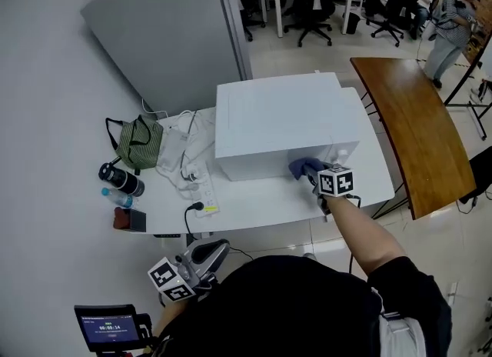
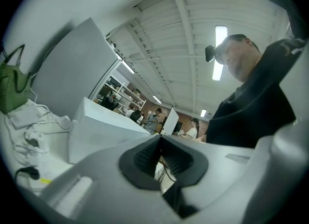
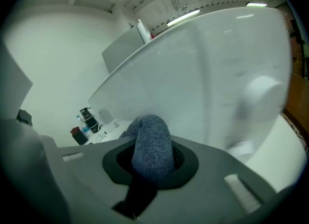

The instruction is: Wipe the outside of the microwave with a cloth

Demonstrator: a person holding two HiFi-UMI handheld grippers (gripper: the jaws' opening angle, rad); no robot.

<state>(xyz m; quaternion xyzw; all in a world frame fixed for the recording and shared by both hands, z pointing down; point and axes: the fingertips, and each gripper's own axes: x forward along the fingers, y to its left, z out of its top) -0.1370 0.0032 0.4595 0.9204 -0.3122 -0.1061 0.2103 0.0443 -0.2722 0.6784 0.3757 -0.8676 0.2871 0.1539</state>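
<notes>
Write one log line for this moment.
right tongs: shut on cloth, at microwave front | left tongs: shut, empty

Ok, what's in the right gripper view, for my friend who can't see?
The right gripper is shut on a blue-grey cloth, held close to the white microwave front. A round knob shows at right, bottles far left.

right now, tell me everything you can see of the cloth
The blue-grey knitted cloth is bunched into a soft roll, clamped between the fingers of the right gripper, its rounded end sticking out ahead. It sits low against the front face of the white microwave, right of centre, seemingly pressed to it.
</notes>
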